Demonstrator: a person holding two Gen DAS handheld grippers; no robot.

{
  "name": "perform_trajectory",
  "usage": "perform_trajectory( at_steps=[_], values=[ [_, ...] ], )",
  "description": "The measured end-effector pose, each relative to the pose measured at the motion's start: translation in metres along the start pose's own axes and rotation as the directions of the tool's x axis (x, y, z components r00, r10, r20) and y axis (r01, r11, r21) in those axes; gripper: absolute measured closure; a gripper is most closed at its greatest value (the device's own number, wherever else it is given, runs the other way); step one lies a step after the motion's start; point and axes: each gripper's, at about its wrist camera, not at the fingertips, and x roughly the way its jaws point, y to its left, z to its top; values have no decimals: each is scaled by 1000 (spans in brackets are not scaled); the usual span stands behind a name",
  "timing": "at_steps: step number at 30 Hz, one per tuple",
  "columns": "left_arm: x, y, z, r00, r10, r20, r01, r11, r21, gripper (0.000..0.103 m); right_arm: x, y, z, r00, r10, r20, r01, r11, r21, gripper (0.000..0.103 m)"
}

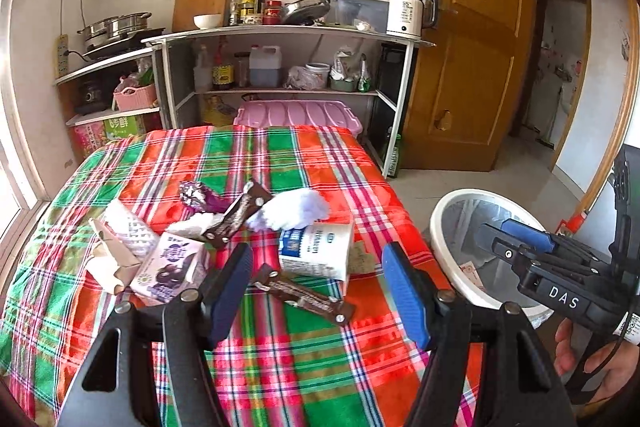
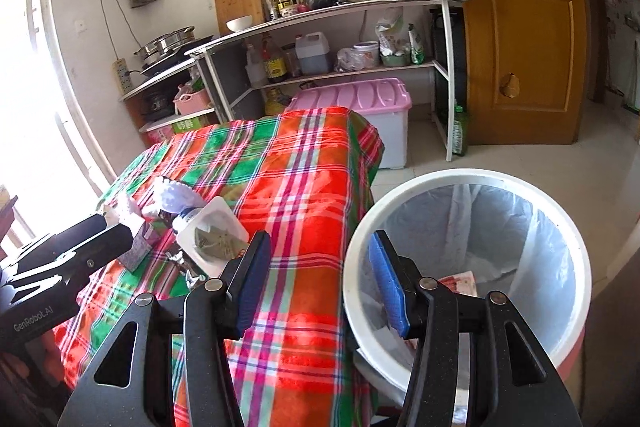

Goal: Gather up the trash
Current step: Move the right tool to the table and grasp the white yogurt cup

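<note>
A heap of trash lies on the plaid-covered table [image 1: 300,155]: a purple wrapper [image 1: 198,197], a white tissue [image 1: 292,211], a white-and-blue carton [image 1: 316,251], a purple carton [image 1: 172,267], a torn cardboard box [image 1: 116,251] and two brown wrappers [image 1: 304,297]. My left gripper [image 1: 316,291] hovers open over the nearer brown wrapper, holding nothing. My right gripper [image 2: 320,287] is open and empty, with one finger over the table edge and the other over the white bin [image 2: 356,247]. The bin has a clear liner and a red scrap [image 2: 460,283] inside.
The bin [image 1: 440,223] stands on the floor at the table's right side. Behind the table are kitchen shelves [image 1: 280,35] with pots, bottles and a kettle, and a pink-lidded box [image 1: 296,113]. A wooden door [image 1: 472,47] stands open at the right. A hand [image 1: 592,359] holds the right gripper [image 1: 516,239].
</note>
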Motion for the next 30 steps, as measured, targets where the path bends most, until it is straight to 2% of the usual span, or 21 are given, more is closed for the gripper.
perform_trajectory(
  at_steps=[6, 8, 12, 20, 24, 28, 30],
  values=[
    [-4, 35, -7, 999, 54, -2, -54, 997, -47, 31, 17, 29, 1, 997, 67, -24, -68, 996, -61, 44],
    [-4, 48, -9, 998, 69, -6, -70, 995, -69, 31, 22, 39, 2, 994, 103, -23, -105, 991, -86, 40],
    [-2, 68, -15, 995, 96, -27, -98, 992, -85, 30, 41, 57, 1, 985, 158, -74, -166, 977, -135, 36],
    [6, 94, -23, 992, 108, -62, -115, 985, -126, 30, 63, 77, -11, 978, 148, -144, -176, 964, -201, 35],
    [14, 98, -24, 992, 101, -75, -110, 986, -125, 30, 69, 67, -8, 982, 99, -158, -126, 977, -173, 35],
    [26, 102, -24, 989, 111, -98, -123, 984, -129, 29, 78, 56, -4, 980, 96, -174, -120, 984, -129, 35],
    [30, 103, -24, 989, 110, -103, -123, 983, -136, 29, 84, 62, -3, 977, 97, -190, -126, 981, -147, 35]
  ],
)
